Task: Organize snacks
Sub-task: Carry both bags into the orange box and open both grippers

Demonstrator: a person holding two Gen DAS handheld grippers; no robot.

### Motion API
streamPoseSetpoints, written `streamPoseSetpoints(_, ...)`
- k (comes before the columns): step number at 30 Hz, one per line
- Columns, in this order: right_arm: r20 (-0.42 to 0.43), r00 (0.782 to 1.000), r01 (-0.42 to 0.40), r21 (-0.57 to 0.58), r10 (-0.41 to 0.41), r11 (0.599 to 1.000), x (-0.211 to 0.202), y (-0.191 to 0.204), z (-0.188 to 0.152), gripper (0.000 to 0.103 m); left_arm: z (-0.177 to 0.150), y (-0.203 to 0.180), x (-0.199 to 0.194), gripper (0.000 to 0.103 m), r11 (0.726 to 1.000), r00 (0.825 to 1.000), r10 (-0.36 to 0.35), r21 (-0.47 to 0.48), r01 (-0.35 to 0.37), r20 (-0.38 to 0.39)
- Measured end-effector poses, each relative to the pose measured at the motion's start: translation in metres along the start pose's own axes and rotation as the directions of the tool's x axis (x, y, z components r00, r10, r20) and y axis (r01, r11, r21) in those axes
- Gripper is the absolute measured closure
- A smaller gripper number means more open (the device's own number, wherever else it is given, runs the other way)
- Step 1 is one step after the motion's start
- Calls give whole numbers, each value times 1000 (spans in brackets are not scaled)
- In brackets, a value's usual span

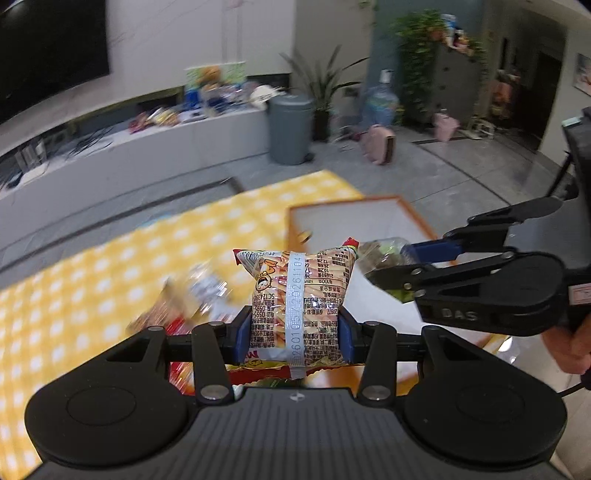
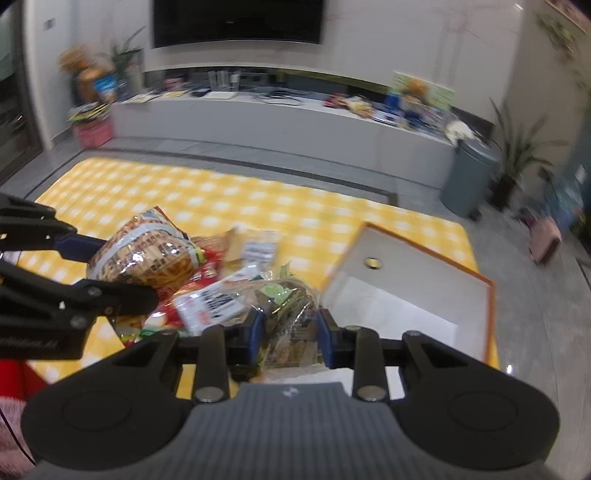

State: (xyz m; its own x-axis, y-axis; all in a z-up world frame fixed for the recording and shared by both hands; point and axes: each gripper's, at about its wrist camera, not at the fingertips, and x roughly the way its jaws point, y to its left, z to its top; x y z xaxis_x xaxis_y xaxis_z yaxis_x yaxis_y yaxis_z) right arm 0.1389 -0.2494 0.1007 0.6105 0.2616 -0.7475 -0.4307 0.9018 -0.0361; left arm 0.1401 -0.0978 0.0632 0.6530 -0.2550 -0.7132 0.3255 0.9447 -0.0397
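Snacks: two packets held, one clamped in each tool [image 1: 295, 325] [image 2: 288, 332], beside one box [image 2: 424, 288].

Yellow-and-white checked cloth [image 2: 221, 192] spread beyond the black claws. Orange-rimmed white box [image 2: 413, 295] right of the right claw [image 2: 290, 334]. Orange, red and white printed packet [image 1: 299, 295] between blue pads [image 1: 242, 332] of the left claw [image 1: 295, 334]. Clear green-leaf packet [image 2: 288, 306] in the right.

Yellow checked mat [image 2: 229, 192] spread on grey tiled floor [image 1: 461, 173] beneath jaws. Ahead: grey lidded bin [image 1: 290, 127], potted plant [image 1: 321, 85], dark wall screen [image 2: 236, 22] above long cluttered white bench [image 2: 280, 122].
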Motion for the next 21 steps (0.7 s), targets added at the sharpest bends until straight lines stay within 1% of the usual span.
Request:
streamPoseSetpoints(2, -12, 1000, 22, 40, -21, 999, 3, -22, 5, 74, 16, -11, 15, 52, 1000, 1000, -13, 22, 13, 8)
streamPoseSetpoints(5, -35, 999, 20, 124, -15, 992, 11, -57, 10, 73, 37, -29, 38, 52, 998, 999, -10, 70, 7, 34)
streamPoseSetpoints(6, -39, 999, 22, 143, -16, 990, 14, -68, 11, 73, 43, -33, 48, 52, 997, 999, -18, 75, 16, 29)
streamPoseSetpoints(8, -49, 998, 35, 162, -27, 986, 22, -84, 12, 73, 54, -38, 68, 52, 997, 999, -51, 58, 51, 10)
streamPoseSetpoints(10, -66, 997, 41, 190, -29, 981, 32, -101, 14, 73, 65, -43, 93, 52, 995, 996, -90, 37, 90, -27)
streamPoseSetpoints(13, -84, 996, 52, 199, -36, 979, 48, -119, 17, 73, 74, -47, 124, 52, 992, 991, -115, 34, 117, -68)
streamPoseSetpoints(17, -123, 990, 93, 149, -75, 985, 80, -134, 22, 74, 80, -45, 160, 53, 993, 987, -106, 43, 112, -117)
streamPoseSetpoints(21, -151, 987, 74, 156, -50, 985, 108, -153, 24, 74, 80, -46, 184, 53, 993, 988, -62, 88, 75, -139)
